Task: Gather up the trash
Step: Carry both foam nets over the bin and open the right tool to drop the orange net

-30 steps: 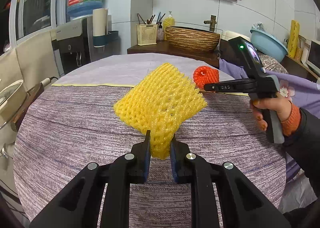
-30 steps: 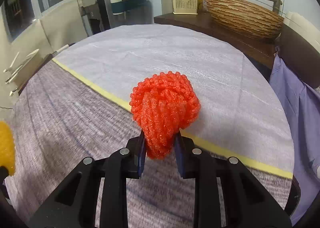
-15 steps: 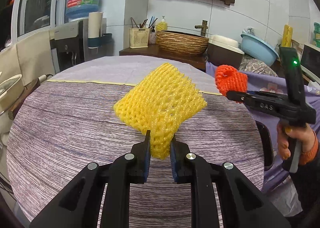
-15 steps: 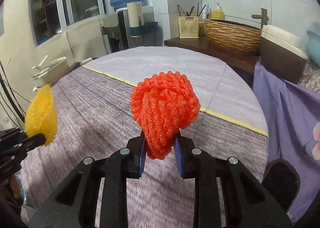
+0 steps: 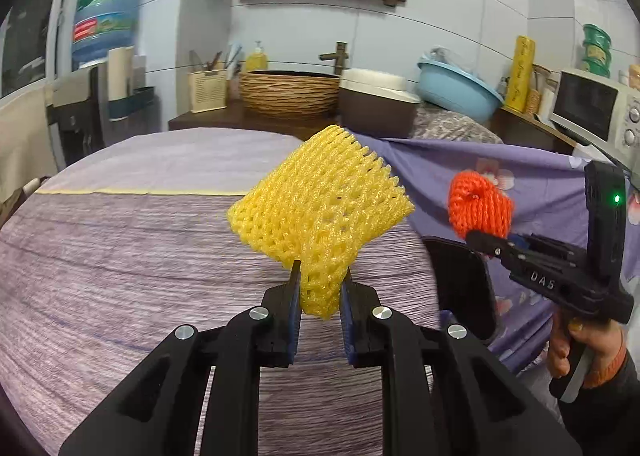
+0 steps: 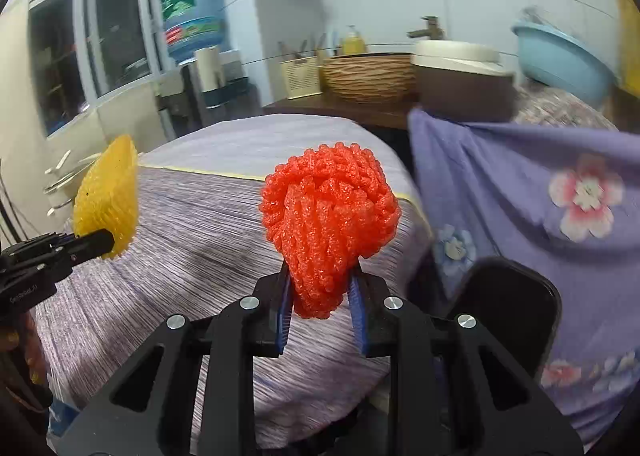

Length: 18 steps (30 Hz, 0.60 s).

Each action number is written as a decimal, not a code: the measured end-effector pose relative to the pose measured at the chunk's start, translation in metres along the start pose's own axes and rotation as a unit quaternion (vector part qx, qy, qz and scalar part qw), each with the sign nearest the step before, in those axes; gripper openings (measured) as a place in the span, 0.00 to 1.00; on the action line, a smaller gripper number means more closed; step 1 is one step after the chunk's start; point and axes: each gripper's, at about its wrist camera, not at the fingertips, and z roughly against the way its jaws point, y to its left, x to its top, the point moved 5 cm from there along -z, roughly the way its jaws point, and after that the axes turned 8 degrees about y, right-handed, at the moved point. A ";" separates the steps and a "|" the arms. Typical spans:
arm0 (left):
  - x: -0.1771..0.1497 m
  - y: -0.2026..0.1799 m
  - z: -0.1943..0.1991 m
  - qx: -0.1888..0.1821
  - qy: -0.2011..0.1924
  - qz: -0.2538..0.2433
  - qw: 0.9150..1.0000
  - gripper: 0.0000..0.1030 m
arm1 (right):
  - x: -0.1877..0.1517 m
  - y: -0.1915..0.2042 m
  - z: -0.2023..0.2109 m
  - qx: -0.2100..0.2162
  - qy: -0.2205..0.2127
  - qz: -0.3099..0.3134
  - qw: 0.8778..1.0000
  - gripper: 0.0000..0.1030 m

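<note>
My left gripper [image 5: 320, 280] is shut on the lower corner of a yellow foam fruit net [image 5: 320, 207], held up in the air over the right part of the round table [image 5: 120, 256]. My right gripper [image 6: 320, 284] is shut on a bunched orange foam net [image 6: 328, 223], carried beyond the table's right edge. From the left wrist view the orange net [image 5: 480, 207] and right gripper [image 5: 486, 242] show at the right, with a hand [image 5: 576, 344] on the handle. The yellow net [image 6: 108, 195] appears at the left of the right wrist view.
A dark chair back [image 6: 516, 308] stands by the table edge just below the right gripper. Purple flowered cloth [image 6: 520, 215] hangs behind it. A counter at the back holds a woven basket [image 5: 292, 93], a blue basin [image 5: 456, 89] and a microwave [image 5: 596, 107].
Both grippers have swung to the right with their nets still held. The right gripper has left the tabletop and now hangs past its right edge, by the chair and purple cloth.
</note>
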 end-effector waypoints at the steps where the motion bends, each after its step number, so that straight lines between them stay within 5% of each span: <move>1: 0.002 -0.009 -0.003 -0.005 0.000 -0.006 1.000 0.17 | -0.006 -0.012 0.004 -0.011 -0.002 -0.009 1.000 0.25; 9: 0.009 -0.074 -0.033 -0.046 0.012 -0.055 0.997 0.17 | -0.047 -0.094 0.011 -0.082 0.014 -0.071 0.994 0.25; 18: 0.005 -0.134 -0.063 -0.083 0.040 -0.101 0.991 0.17 | -0.087 -0.164 -0.027 -0.108 0.062 -0.132 0.983 0.25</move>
